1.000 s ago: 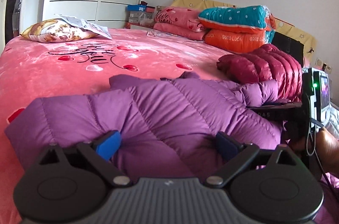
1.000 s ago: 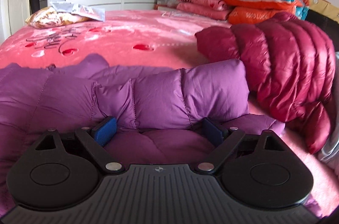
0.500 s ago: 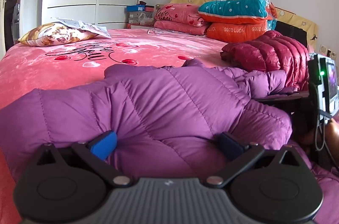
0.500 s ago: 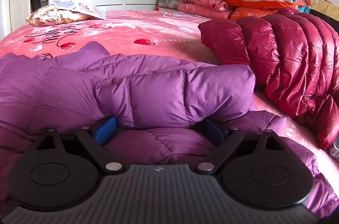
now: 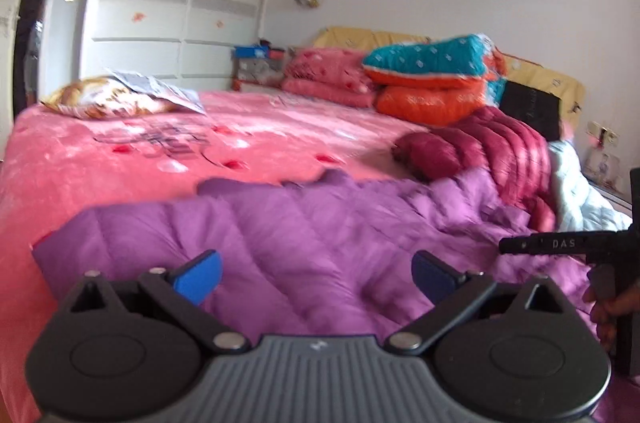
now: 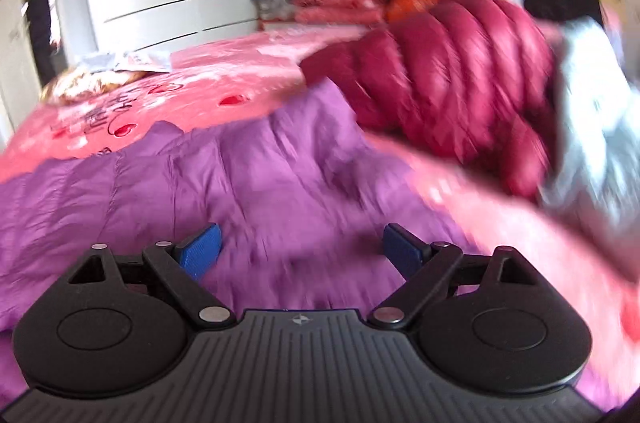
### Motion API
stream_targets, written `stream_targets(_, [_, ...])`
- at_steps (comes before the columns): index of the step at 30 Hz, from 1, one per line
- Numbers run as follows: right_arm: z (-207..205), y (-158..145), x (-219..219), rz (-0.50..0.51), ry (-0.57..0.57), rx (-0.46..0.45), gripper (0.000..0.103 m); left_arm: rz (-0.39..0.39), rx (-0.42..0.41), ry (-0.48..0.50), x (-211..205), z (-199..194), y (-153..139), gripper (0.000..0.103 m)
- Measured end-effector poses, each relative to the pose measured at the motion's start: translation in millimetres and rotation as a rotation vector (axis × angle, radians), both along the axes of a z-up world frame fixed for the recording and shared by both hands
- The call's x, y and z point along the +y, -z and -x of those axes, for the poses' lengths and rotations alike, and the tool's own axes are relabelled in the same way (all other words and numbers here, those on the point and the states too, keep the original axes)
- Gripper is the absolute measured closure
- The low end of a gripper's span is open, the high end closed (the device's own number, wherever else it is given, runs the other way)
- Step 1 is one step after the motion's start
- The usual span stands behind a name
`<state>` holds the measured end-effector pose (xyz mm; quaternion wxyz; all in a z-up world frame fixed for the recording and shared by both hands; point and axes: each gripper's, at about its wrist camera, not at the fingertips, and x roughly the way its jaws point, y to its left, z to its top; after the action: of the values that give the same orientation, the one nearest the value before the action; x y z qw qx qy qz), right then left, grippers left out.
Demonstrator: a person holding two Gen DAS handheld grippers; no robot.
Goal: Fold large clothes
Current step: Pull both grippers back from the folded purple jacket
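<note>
A puffy, quilted purple down jacket (image 5: pixel 320 231) lies flat on the plush pink bed (image 5: pixel 120 151). Both the left gripper (image 5: pixel 316 273) and right gripper (image 6: pixel 300 249) hover above it, fingers spread wide, gripping nothing.

Jackets on bed (image 5: pixel 100 159)
Nearest: spread jacket (image 5: pixel 320 235); behind, to its right, bunched jacket (image 5: pixel 492 151); stacked quilts (image 5: pixel 436 79) farther back; pillow (image 5: pixel 104 99) far left.

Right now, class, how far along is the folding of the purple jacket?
Done: purple jacket lies spread on the bed, partly folded at most. In hand: nothing; left gripper and right gripper are open above it. Left: finishing its folds, then the red jacket.
</note>
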<state>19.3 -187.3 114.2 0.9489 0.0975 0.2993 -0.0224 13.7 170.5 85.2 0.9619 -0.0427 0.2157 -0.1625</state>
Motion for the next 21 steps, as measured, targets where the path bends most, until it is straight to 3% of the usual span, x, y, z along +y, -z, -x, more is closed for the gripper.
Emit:
stream_targets(5, [55.5,10.8,-8.8,0.019,0.039,0.074,0.0,-0.047,0.055,0.049,-27.4,37.7,-3.1,0.003])
stream_targets(13, [128.8,13.6,-3.3,0.126,-0.012,0.148,0.0,-0.133,0.186,0.092,-52.6,98.5,8.6,0.003])
stream_targets(21, [188.3,14.1,-8.9,0.096,-0.037,0.196,0.0,-0.156,0.235,0.118,-62.4,150.5,12.9,0.003])
